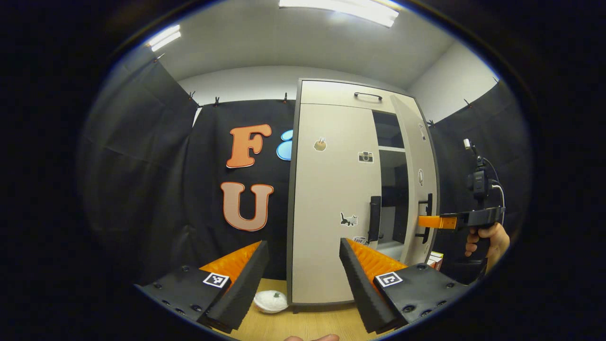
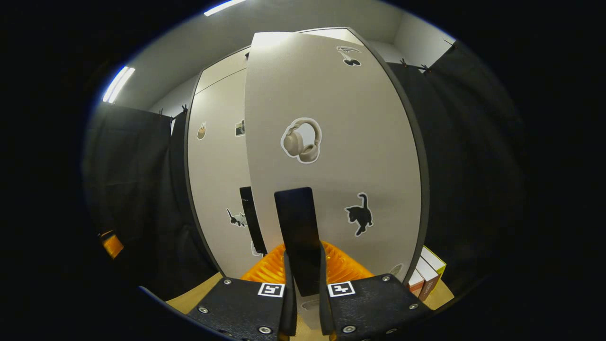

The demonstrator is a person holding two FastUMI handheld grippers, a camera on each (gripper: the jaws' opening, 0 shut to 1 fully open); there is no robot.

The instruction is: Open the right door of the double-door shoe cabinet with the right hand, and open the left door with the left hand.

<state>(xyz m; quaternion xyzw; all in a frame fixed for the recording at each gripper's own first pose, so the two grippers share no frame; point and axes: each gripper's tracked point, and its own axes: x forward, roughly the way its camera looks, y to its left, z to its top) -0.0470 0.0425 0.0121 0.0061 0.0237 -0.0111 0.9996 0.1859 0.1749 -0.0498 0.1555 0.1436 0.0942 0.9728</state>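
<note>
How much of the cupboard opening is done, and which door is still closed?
The right door is already partly open; dark shelves show behind it. The right gripper is shut on the right door's handle, so that pull is in hand. The left door looks closed, and its handle is untouched: the left gripper is open and away from it. Left: finish the right door, then open the left one.
</note>
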